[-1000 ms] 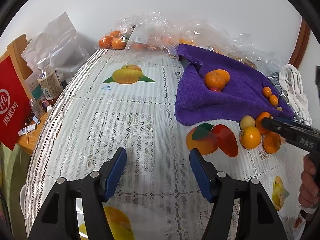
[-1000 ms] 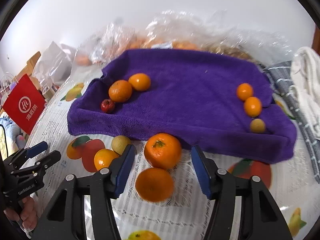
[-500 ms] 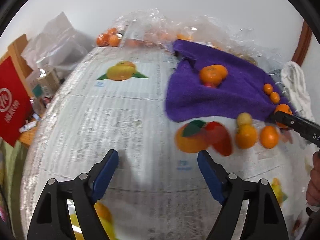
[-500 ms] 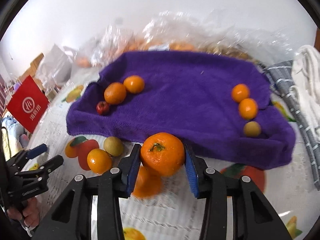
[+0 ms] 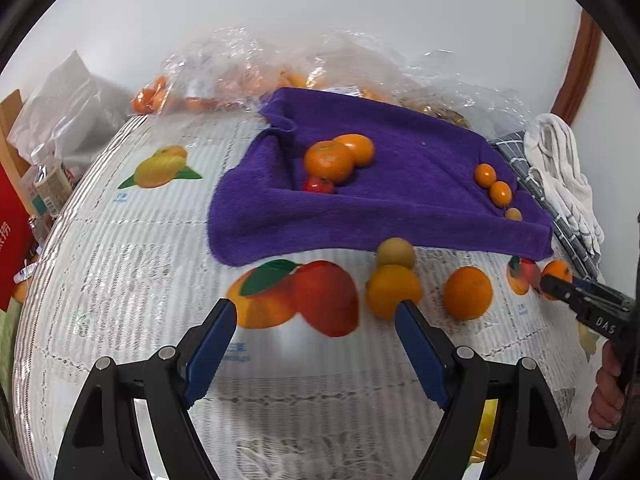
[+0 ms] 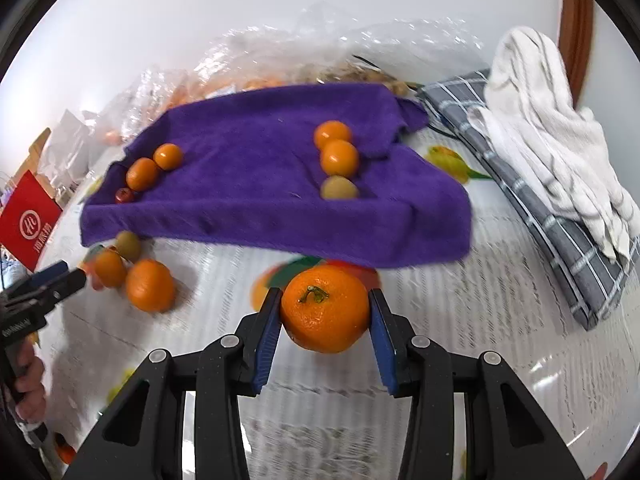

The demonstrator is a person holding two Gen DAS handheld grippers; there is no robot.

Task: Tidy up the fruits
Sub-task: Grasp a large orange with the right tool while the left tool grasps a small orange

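Note:
My right gripper is shut on a large stemmed orange, held above the tablecloth in front of the purple towel. My left gripper stands open over a printed fruit picture, nothing between its fingers. Just past its right fingertip lies a loose orange, with a yellow-green fruit behind it and another orange to the right. On the purple towel two oranges and a small red fruit sit at the left. Two small oranges and a yellow-green fruit sit at the right.
Clear plastic bags with more oranges line the wall behind the towel. A grey checked cloth with a white towel on it lies at the right. A red bag and a bottle stand off the table's left edge.
My right gripper closed on the large orange and carried it right, away from the other loose fruit. My left gripper opened wider and moved right, nearer the loose fruit.

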